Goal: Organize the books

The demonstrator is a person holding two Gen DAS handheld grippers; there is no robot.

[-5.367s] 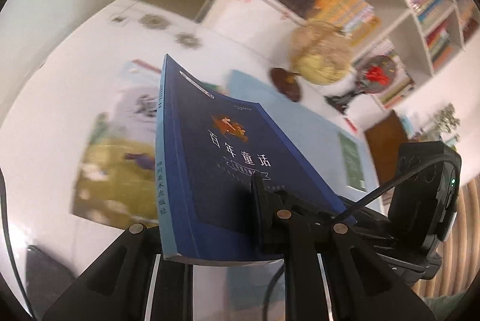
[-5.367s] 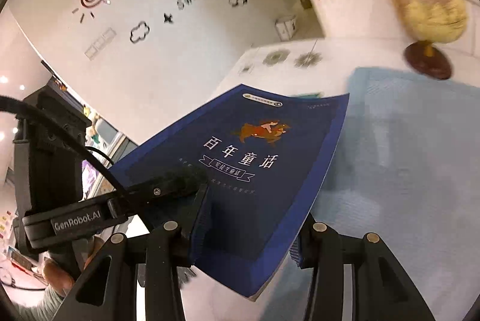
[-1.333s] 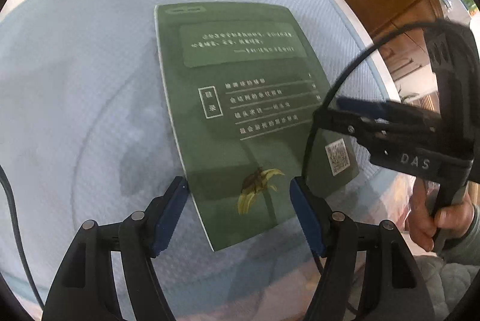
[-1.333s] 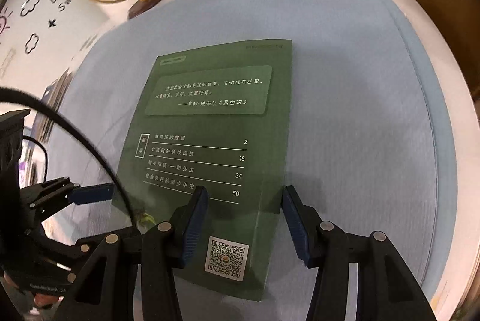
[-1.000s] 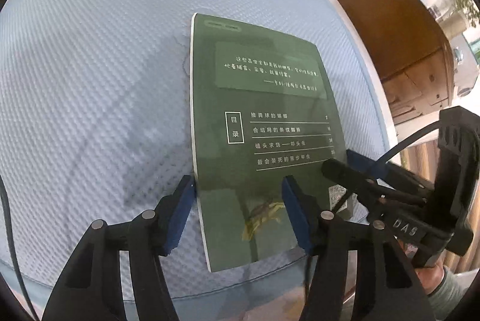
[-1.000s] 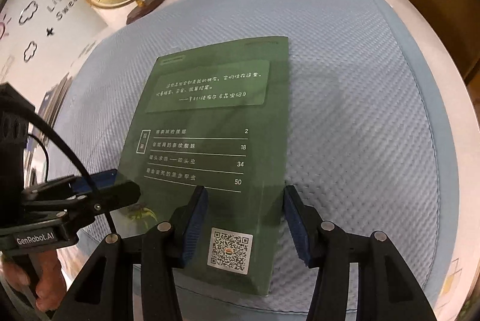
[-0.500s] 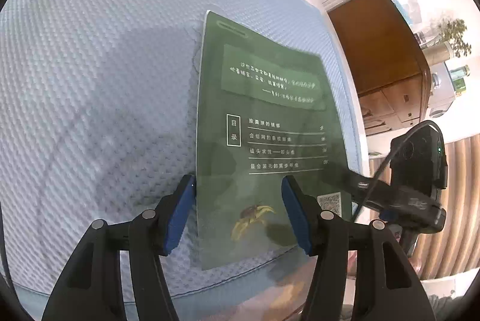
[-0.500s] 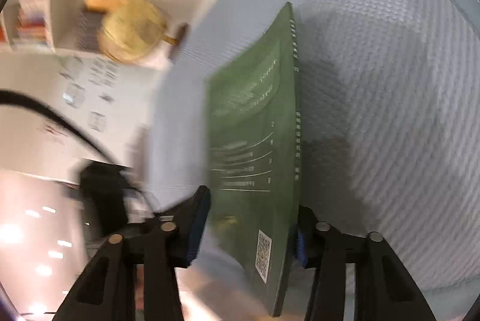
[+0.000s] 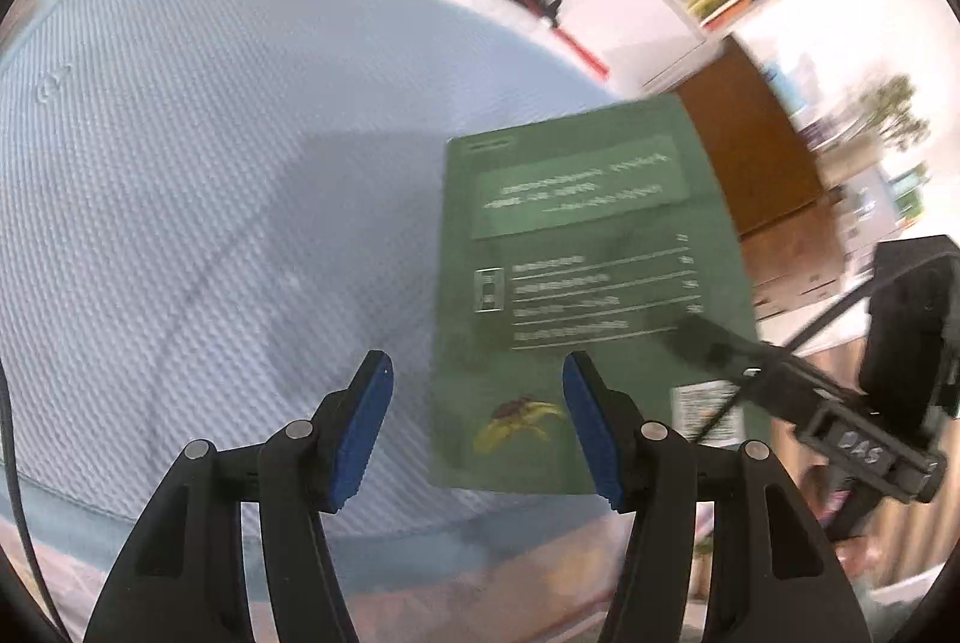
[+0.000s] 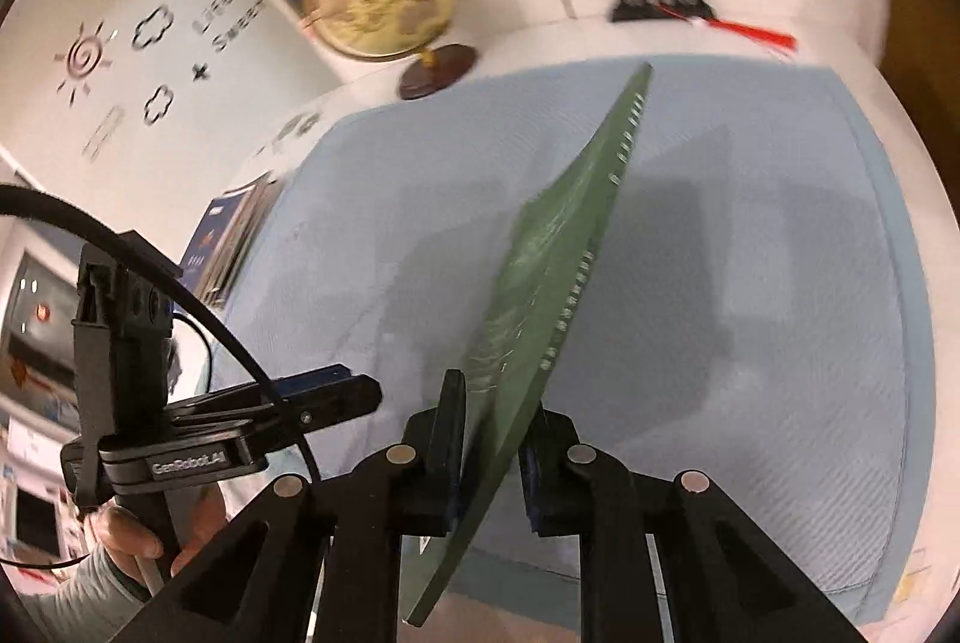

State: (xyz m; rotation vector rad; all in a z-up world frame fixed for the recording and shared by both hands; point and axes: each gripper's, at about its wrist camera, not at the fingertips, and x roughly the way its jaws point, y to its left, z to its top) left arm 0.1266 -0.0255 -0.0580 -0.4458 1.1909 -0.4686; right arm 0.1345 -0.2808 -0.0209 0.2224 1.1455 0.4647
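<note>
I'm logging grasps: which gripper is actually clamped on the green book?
The right gripper: its jaws are shut on the green book, holding it edge-up above the blue mat. The left gripper is open and holds nothing.

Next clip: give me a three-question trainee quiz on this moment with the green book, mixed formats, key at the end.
1. True or false: the left gripper is clamped on the thin green paperback book.
2. Multiple choice: the right gripper holds the book by A) its near bottom edge, B) its far top edge, C) nothing, since the book lies flat on the light blue textured mat.
3. Fill in: the yellowish ornament on a dark wooden base past the far edge of the mat is a ____.

Key: 1 false, its jaws stand open with no pad pressing the book; 2 A; 3 globe.
</note>
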